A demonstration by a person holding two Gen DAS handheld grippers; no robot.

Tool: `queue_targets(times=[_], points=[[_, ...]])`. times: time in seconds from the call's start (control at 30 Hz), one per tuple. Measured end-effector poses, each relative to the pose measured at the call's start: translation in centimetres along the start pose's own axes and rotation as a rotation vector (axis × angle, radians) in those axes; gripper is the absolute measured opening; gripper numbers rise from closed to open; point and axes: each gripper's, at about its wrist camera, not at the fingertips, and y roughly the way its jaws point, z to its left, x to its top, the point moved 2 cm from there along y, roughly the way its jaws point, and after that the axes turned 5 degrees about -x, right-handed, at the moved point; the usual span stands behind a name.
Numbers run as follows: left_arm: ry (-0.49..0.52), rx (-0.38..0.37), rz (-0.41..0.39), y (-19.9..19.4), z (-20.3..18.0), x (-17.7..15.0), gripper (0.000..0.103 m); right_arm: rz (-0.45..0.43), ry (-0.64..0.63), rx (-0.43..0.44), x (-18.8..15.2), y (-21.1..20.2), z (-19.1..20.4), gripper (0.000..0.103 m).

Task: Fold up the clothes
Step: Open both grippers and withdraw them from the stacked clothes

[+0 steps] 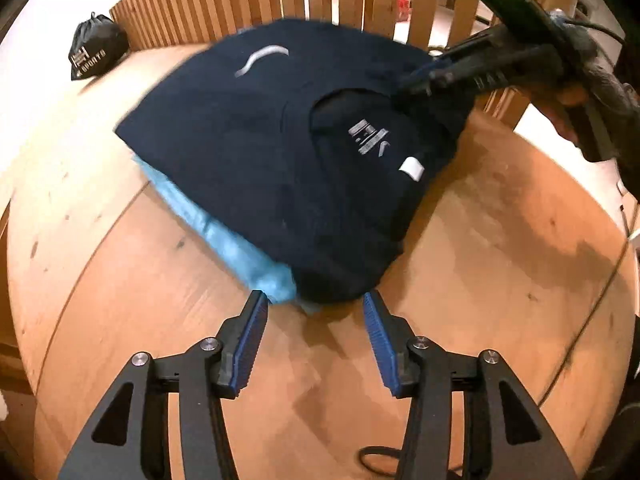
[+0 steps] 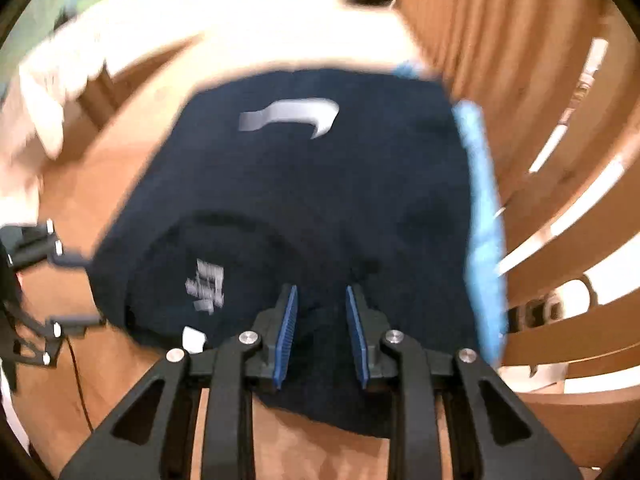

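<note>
Two garments sat stacked mid-bench: navy shirt folded atop a light-blue one. Left gripper was spread wide, empty, at the stack's near corner. Right gripper sat over the shirt's far edge w/ fingers part-closed; view's blurred, so prob. not pinching yet. Risk: a shallow or rushed grab could drag the navy layer & undo the fold. Black bag stayed shut, contents unseen.
</note>
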Motion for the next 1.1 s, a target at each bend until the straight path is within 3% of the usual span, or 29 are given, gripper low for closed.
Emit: queue_targets(times=[0.1, 0.2, 0.33, 0.37, 0.5, 0.63, 0.7, 0.8, 0.93, 1.03, 1.1], points=[[-0.084, 0.001, -0.082, -1.5, 2.0, 2.1, 0.048, -0.078, 0.013, -0.089, 3.3, -0.2, -0.4, 0.025], [-0.182, 0.048, -0.164, -0.9, 4.7, 5.7, 0.048, -0.086, -0.005, -0.196, 5.9, 2.1, -1.5, 0.026], [-0.278, 0.067, -0.097, 4.2, 8.1, 9.2, 0.051, 0.063, -0.038, -0.317, 6.5, 8.0, -2.6, 0.031], [-0.298, 0.064, -0.074, 5.2, 8.6, 9.1, 0.054, 0.063, -0.05, -0.328, 6.5, 8.4, -2.6, 0.033], [-0.345, 0.065, -0.12, 4.3, 9.5, 8.4, 0.054, 0.028, -0.101, -0.394, 7.1, 5.5, -1.5, 0.034], [-0.355, 0.085, -0.189, -0.8, 8.4, 6.8, 0.053, 0.004, -0.114, -0.32, 5.1, 1.0, -0.1, 0.036], [-0.344, 0.091, -0.206, -3.1, 7.3, 5.9, 0.053, 0.032, -0.139, -0.332, 2.6, 0.0, 0.0, 0.036], [-0.338, 0.119, -0.217, -5.4, 5.6, 4.5, 0.053, 0.156, -0.189, -0.427, -0.7, 1.8, -1.6, 0.037], [-0.322, 0.131, -0.235, -7.8, 3.1, 2.7, 0.053, 0.145, -0.156, -0.453, -1.8, -0.4, -1.7, 0.037], [-0.3, 0.139, -0.275, -11.2, 0.0, -0.9, 0.058, 0.019, -0.128, -0.458, -3.0, -5.4, -0.1, 0.038], [-0.27, 0.135, -0.307, -13.4, -3.3, -3.1, 0.065, -0.072, -0.104, -0.393, -5.3, -9.4, 1.9, 0.038]])
